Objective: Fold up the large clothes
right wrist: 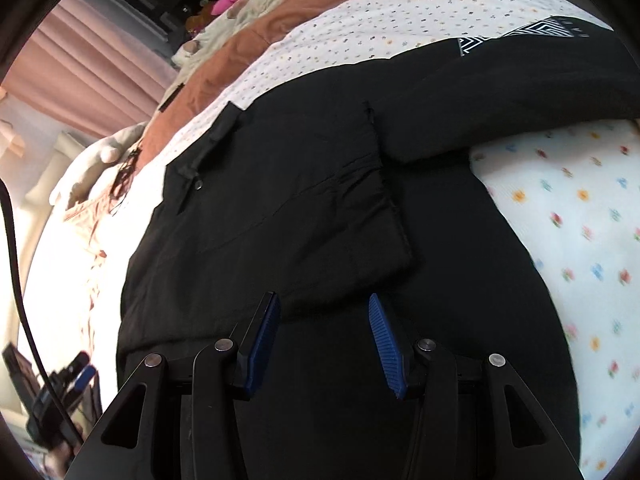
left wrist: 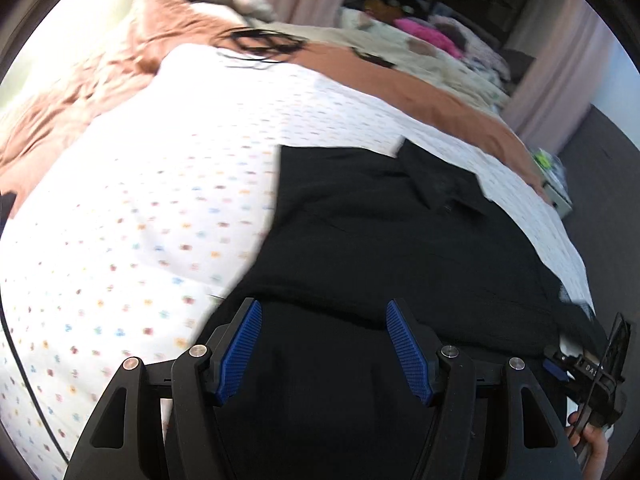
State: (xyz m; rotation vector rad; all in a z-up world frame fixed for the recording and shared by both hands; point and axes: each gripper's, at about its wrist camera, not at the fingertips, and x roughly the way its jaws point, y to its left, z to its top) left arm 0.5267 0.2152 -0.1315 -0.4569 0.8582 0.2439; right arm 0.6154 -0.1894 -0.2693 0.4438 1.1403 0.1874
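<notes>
A large black garment (left wrist: 400,240) lies spread on the bed's white flower-dotted sheet (left wrist: 140,200). In the right wrist view the black garment (right wrist: 280,200) has a flap folded over its middle and a white geometric print (right wrist: 540,32) at its far end. My left gripper (left wrist: 324,306) hangs open just over the garment's near edge, with nothing pinched between its blue pads (left wrist: 240,348). My right gripper (right wrist: 322,298) is open too, above the folded flap's near edge. Each gripper shows in the other's view: the right gripper (left wrist: 592,372) with a hand, the left gripper (right wrist: 60,392).
An orange-brown blanket (left wrist: 100,72) and a beige duvet (left wrist: 420,52) lie bunched along the bed's far side. Pink curtains (right wrist: 92,60) hang behind, and a tangle of black cord (left wrist: 260,40) lies on the sheet. Bright pink cloth (left wrist: 424,32) sits farther back.
</notes>
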